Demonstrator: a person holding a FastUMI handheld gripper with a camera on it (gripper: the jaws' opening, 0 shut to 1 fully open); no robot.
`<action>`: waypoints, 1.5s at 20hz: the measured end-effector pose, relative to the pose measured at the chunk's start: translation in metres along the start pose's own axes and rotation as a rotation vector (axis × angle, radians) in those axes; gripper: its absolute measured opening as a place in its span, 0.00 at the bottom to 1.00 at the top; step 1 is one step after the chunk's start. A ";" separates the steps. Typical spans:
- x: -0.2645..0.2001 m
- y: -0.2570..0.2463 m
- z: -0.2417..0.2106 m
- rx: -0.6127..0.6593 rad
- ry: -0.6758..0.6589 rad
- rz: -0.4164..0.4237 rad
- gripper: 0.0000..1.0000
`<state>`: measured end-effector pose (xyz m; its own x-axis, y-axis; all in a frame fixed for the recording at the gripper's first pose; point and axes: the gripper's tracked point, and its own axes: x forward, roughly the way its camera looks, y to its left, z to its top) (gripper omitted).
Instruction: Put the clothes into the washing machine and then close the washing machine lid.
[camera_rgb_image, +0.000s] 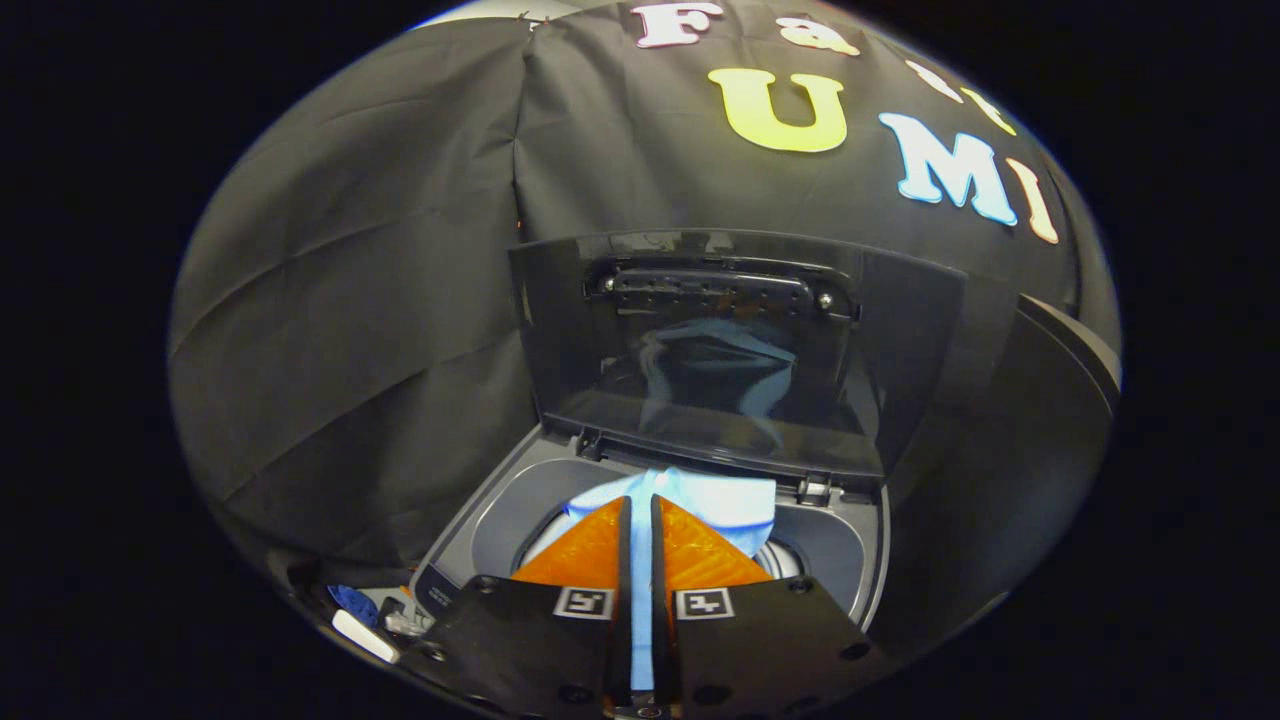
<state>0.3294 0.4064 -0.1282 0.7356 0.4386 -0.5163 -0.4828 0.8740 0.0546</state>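
A grey top-loading washing machine (500, 510) sits below me with its dark lid (730, 350) standing upright at the back, hinged behind the drum opening. A light blue garment (725, 500) hangs over the drum opening, just past my fingertips, and its fabric runs down through the narrow gap between the two fingers. My gripper (640, 505) is shut on this cloth, directly above the drum. The lid's glossy inner face mirrors the blue fabric.
Black cloth walls close in behind and to both sides of the machine. Small items, one blue (352, 603) and one white (365, 635), lie low to the left of the machine's front corner. A dark rounded edge (1075, 350) curves at the right.
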 end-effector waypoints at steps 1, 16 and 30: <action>-0.001 0.000 0.000 -0.001 0.004 -0.007 0.46; -0.029 -0.013 0.055 0.043 -0.205 -0.088 0.97; -0.020 -0.026 0.147 0.079 -0.363 -0.131 0.96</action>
<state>0.3973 0.4053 0.0058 0.9155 0.3557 -0.1882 -0.3464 0.9346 0.0813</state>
